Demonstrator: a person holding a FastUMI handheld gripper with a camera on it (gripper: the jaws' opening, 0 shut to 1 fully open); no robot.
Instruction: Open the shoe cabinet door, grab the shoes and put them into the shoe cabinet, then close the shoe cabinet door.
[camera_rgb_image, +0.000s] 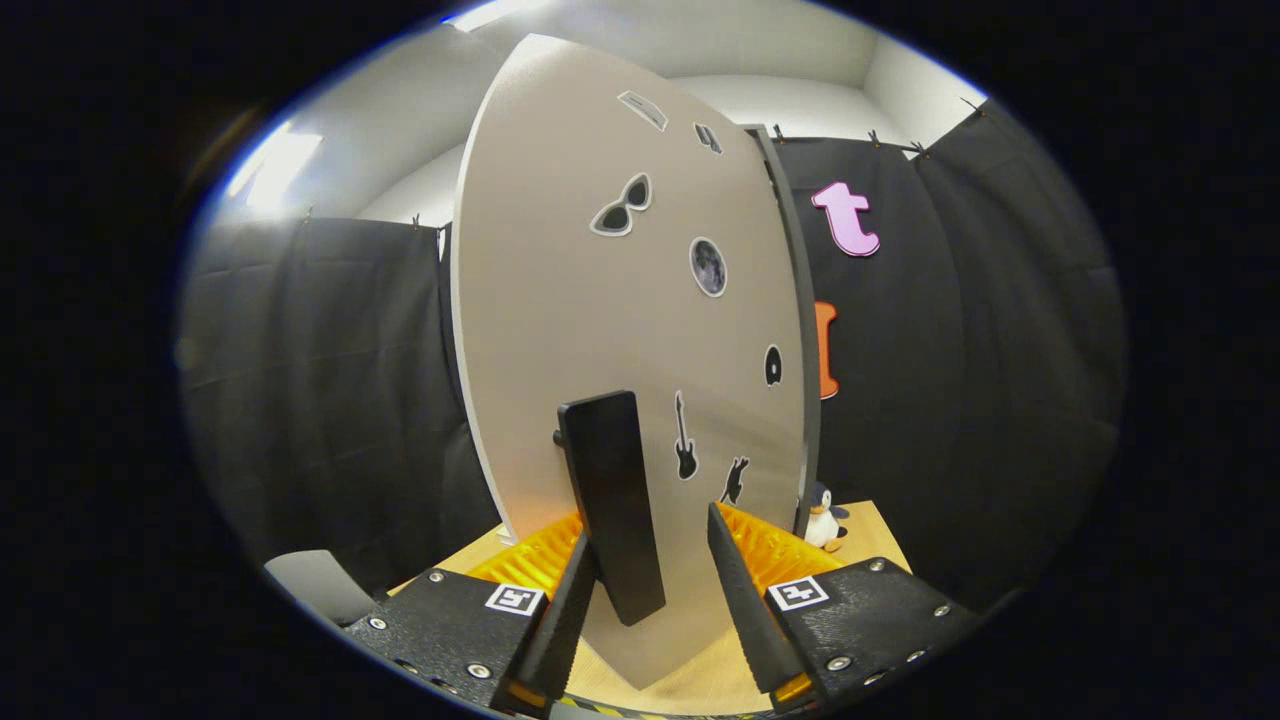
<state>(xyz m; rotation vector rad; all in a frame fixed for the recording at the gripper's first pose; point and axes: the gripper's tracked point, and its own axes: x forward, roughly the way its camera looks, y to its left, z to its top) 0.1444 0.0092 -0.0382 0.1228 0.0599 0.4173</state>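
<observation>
Beige cabinet door (600, 330), upright and seen close ahead, with black bar handle (612, 505) standing vertical, long axis top to bottom, between spread fingers of gripper (650, 590); no contact on the right finger, left-side contact impossible to confirm. Door-handling step judged in hand: whether opening or closing, cannot tell. Next move, as judged: close fingers squarely on handle, then swing door about its hinge edge.
</observation>
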